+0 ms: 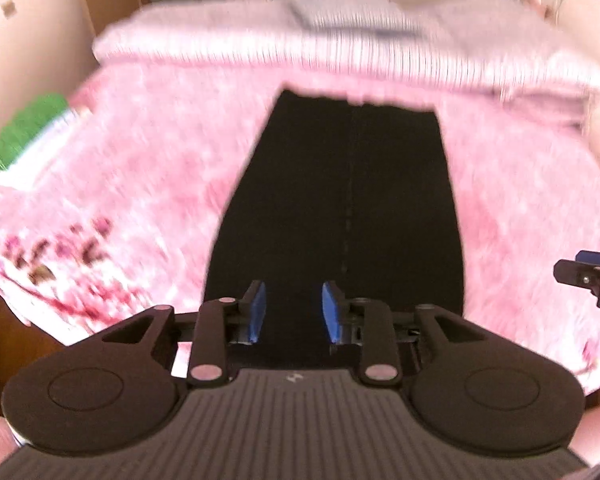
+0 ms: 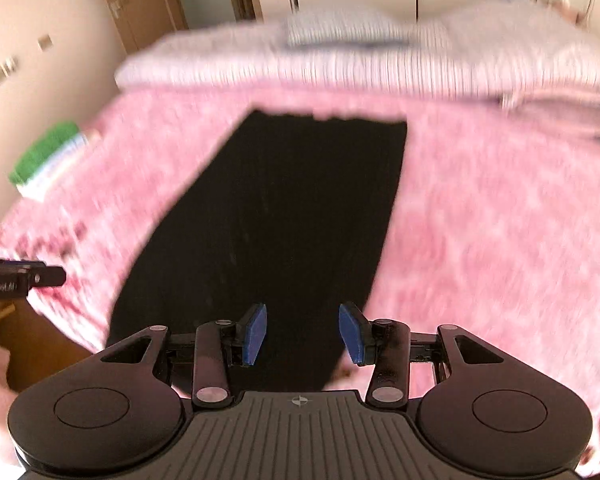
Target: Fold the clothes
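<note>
Lying flat along the middle of the pink bed, the black garment is judged soft and limp. It is best pinched at its near corners. Both the left gripper and right gripper are seen part-open, nothing held between the jaws.

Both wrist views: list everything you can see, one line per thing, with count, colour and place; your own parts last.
Garment: one, black, long, laid flat down the middle of the bed.
Bedspread: one, pink with darker floral print, covering the bed under the garment.
Folded bedding: one blurred pile, pale striped, at the far end.
Green and white item: one, at the bed's left edge; too blurred to name.
Left gripper: one, black with blue pads, open, empty.
Right gripper: one, black with blue pads, open, empty.
</note>
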`<state>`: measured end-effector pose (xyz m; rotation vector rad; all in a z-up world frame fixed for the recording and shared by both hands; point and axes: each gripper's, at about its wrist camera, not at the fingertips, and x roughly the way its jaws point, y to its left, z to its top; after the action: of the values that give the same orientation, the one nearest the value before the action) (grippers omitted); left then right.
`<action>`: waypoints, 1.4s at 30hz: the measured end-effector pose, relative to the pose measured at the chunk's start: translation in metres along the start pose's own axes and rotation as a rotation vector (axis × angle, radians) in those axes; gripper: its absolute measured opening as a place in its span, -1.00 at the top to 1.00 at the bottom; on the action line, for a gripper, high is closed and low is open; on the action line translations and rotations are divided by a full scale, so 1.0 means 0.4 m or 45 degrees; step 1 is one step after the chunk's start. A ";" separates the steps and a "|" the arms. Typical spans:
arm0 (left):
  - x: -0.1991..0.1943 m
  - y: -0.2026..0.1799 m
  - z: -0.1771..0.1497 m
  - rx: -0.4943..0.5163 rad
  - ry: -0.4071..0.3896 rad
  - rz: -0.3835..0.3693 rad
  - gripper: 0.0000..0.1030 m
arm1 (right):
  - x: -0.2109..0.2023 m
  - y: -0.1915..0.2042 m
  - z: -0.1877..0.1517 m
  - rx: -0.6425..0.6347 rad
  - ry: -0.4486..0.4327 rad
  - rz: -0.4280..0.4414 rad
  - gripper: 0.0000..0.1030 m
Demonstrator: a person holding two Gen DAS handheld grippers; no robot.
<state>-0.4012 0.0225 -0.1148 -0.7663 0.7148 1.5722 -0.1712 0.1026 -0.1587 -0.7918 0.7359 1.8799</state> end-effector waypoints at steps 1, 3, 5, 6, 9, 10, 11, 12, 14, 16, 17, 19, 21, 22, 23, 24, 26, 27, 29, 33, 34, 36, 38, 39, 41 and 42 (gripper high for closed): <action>-0.033 0.001 -0.002 -0.006 -0.017 0.016 0.45 | -0.027 0.008 0.010 -0.007 -0.027 0.006 0.13; -0.077 0.015 -0.003 -0.013 -0.029 0.055 0.45 | -0.072 0.036 0.019 -0.029 -0.058 0.029 0.13; -0.108 0.035 -0.002 -0.015 -0.029 0.091 0.45 | -0.086 0.083 0.016 -0.056 -0.042 0.054 0.13; -0.118 0.045 0.001 -0.010 -0.024 0.099 0.45 | -0.089 0.098 0.005 -0.066 -0.019 0.062 0.13; -0.144 0.058 0.013 0.003 -0.010 0.116 0.45 | -0.093 0.117 0.000 -0.057 0.042 0.068 0.13; -0.158 0.061 0.009 0.011 -0.010 0.117 0.45 | -0.102 0.121 -0.006 -0.048 0.055 0.074 0.13; -0.166 0.065 0.011 0.023 -0.013 0.111 0.45 | -0.111 0.125 -0.013 -0.039 0.068 0.079 0.13; -0.167 0.066 0.012 0.035 -0.021 0.100 0.45 | -0.121 0.123 -0.018 -0.033 0.075 0.080 0.13; -0.179 0.060 0.018 0.057 -0.039 0.076 0.45 | -0.146 0.104 -0.023 -0.026 0.064 0.065 0.13; -0.184 0.057 0.025 0.078 -0.056 0.052 0.45 | -0.167 0.112 -0.018 -0.013 0.046 0.033 0.13; -0.183 0.056 0.029 0.088 -0.063 0.039 0.45 | -0.171 0.113 -0.020 -0.001 0.039 0.017 0.13; -0.176 0.056 0.038 0.111 -0.072 0.008 0.45 | -0.178 0.118 -0.022 0.032 0.026 -0.014 0.13; -0.164 0.065 0.046 0.134 -0.082 -0.018 0.45 | -0.181 0.123 -0.022 0.070 0.018 -0.046 0.13; -0.157 0.070 0.050 0.145 -0.085 -0.029 0.45 | -0.183 0.125 -0.023 0.091 0.014 -0.064 0.13; -0.149 0.077 0.055 0.158 -0.088 -0.041 0.45 | -0.185 0.128 -0.024 0.111 0.009 -0.083 0.13; -0.142 0.084 0.060 0.169 -0.089 -0.050 0.45 | -0.188 0.131 -0.023 0.130 0.005 -0.104 0.13; -0.126 0.098 0.066 0.199 -0.084 -0.064 0.43 | -0.193 0.139 -0.019 0.170 -0.003 -0.149 0.13; -0.117 0.107 0.067 0.220 -0.080 -0.071 0.40 | -0.193 0.147 -0.017 0.188 -0.004 -0.171 0.13; -0.097 0.125 0.067 0.261 -0.072 -0.086 0.37 | -0.187 0.166 -0.013 0.212 0.003 -0.205 0.13; -0.059 0.182 0.068 0.304 -0.030 -0.107 0.37 | -0.152 0.223 -0.017 0.289 0.035 -0.242 0.13; -0.051 0.198 0.067 0.304 -0.019 -0.110 0.37 | -0.141 0.241 -0.021 0.314 0.047 -0.241 0.13; -0.034 0.231 0.064 0.299 0.004 -0.116 0.37 | -0.123 0.273 -0.029 0.355 0.071 -0.231 0.13; -0.019 0.262 0.057 0.295 0.029 -0.117 0.37 | -0.105 0.302 -0.038 0.386 0.096 -0.228 0.13; -0.013 0.277 0.051 0.292 0.041 -0.118 0.37 | -0.097 0.316 -0.043 0.397 0.112 -0.233 0.13; -0.003 0.302 0.038 0.284 0.062 -0.121 0.37 | -0.086 0.342 -0.051 0.404 0.141 -0.242 0.13; 0.001 0.311 0.029 0.283 0.075 -0.119 0.37 | -0.081 0.355 -0.056 0.398 0.153 -0.244 0.13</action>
<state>-0.5255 0.0165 -0.1048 -0.6733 0.8683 1.3643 -0.2841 0.0143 -0.1249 -0.7490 0.9663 1.5101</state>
